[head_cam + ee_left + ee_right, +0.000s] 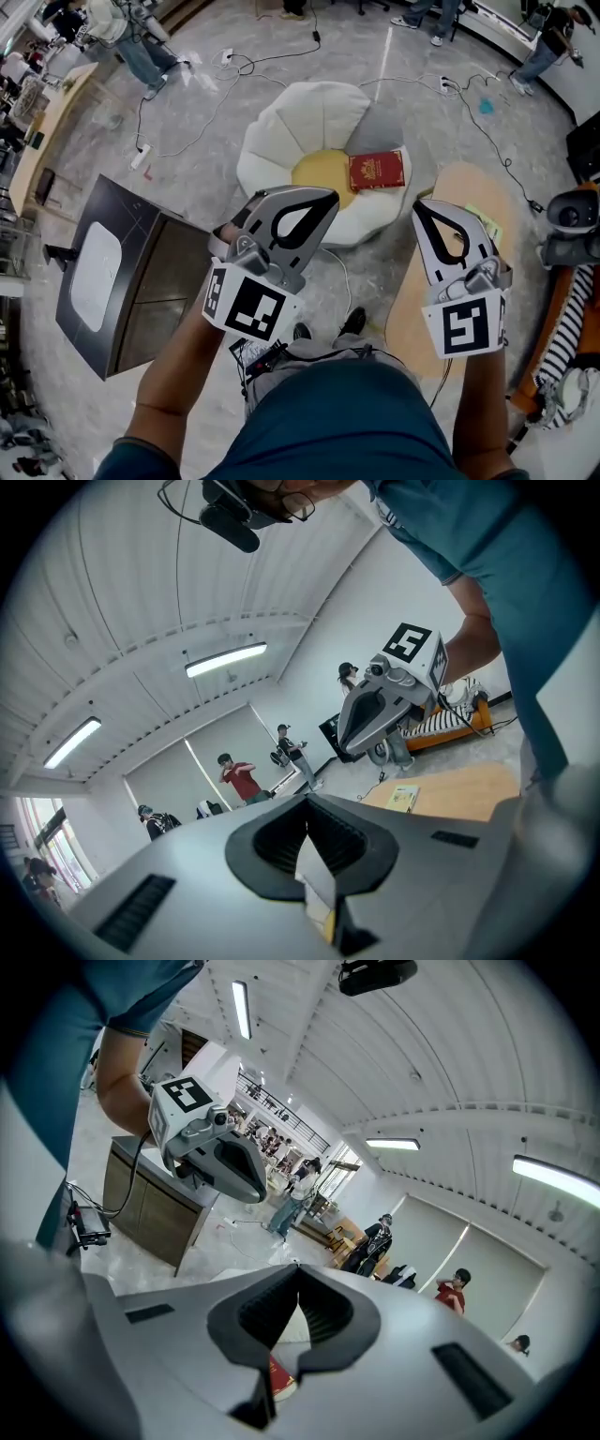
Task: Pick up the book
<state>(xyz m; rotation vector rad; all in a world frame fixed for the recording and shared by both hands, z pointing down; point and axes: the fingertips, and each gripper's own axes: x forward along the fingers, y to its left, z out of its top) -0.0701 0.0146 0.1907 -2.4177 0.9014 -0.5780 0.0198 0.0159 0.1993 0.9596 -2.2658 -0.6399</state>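
Note:
A red book [376,171] with gold print lies flat on the right side of a white flower-shaped cushion [309,117] with a yellow centre, on the floor. My left gripper [328,198] is shut and empty, its tip over the cushion's near edge, left of the book. The right gripper [420,206] is also shut and empty, hanging just right of the cushion, short of the book. In the right gripper view a sliver of the red book [279,1378] shows below the closed jaws. The left gripper view shows only a strip of cushion [317,890] through its closed jaws.
A dark cabinet [131,272] stands on the left. A light wooden oval table [473,197] with a yellow-green notepad [488,224] lies under the right gripper. Cables [234,70] run over the floor behind the cushion. People stand at the back. An orange bench [562,309] is at the right.

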